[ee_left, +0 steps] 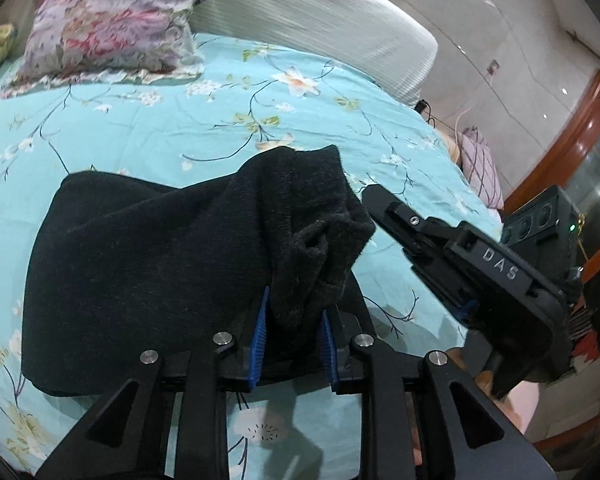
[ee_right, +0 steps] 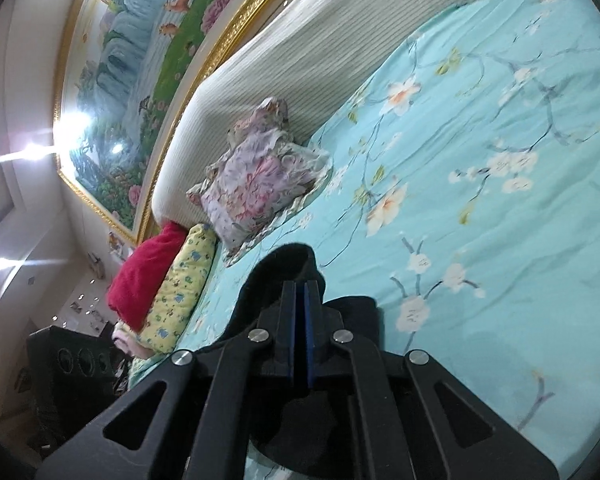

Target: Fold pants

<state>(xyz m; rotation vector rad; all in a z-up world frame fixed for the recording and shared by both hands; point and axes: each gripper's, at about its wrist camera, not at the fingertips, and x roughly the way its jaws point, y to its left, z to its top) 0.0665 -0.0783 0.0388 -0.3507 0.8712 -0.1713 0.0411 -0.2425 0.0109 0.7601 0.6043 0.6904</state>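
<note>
The black knit pants (ee_left: 148, 264) lie on the bed's turquoise floral sheet (ee_left: 204, 120), near the viewer, with one bunched end lifted. The left gripper (ee_left: 294, 300) has that bunched end clamped between its blue-padded fingers (ee_left: 260, 332). The right gripper (ee_right: 300, 292) comes in from the right in the left wrist view; its fingers are pressed almost together, black fabric just behind them, though whether they pinch it is unclear. A floral pillow (ee_left: 108, 24) rests far left against the ribbed headboard (ee_left: 320, 12).
</note>
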